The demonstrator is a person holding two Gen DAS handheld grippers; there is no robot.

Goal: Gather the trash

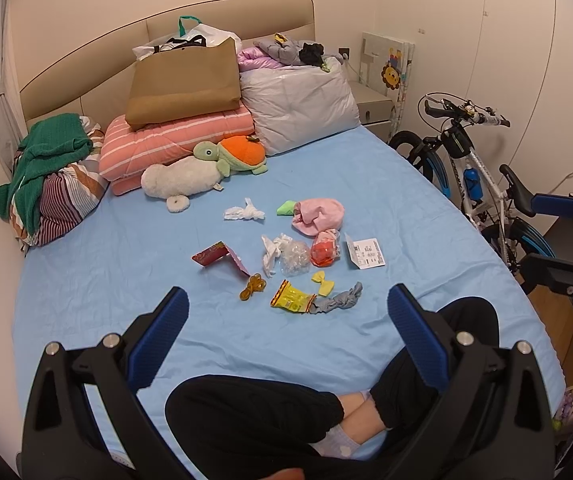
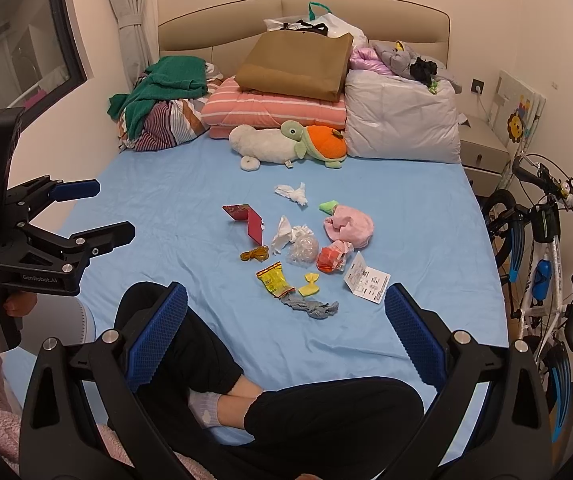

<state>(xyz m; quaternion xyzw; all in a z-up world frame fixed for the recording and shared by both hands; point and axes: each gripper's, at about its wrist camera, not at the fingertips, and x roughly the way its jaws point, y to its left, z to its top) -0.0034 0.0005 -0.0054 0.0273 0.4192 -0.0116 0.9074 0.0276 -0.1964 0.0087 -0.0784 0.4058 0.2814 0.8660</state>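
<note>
White card (image 2: 366, 280) – print too small to read. Yellow wrapper (image 1: 291, 299) lettering unreadable too. Clear plastic wad (image 1: 295, 257) – contents can't be made out. Bicycle (image 1: 482, 184) partly behind the right gripper (image 1: 558, 240) in the left wrist view, rear wheel cut by the frame edge; front wheel behind the bed corner in the right wrist view. White bag (image 2: 328, 24) mostly hidden behind brown bag (image 2: 298, 64). Person's torso out of frame – only crossed legs (image 2: 306, 412) show.

Trash (image 1: 298, 256) lies mid-bed (image 1: 86, 264), pillows (image 1: 298, 108) behind, bicycle (image 1: 470, 168) right.
</note>
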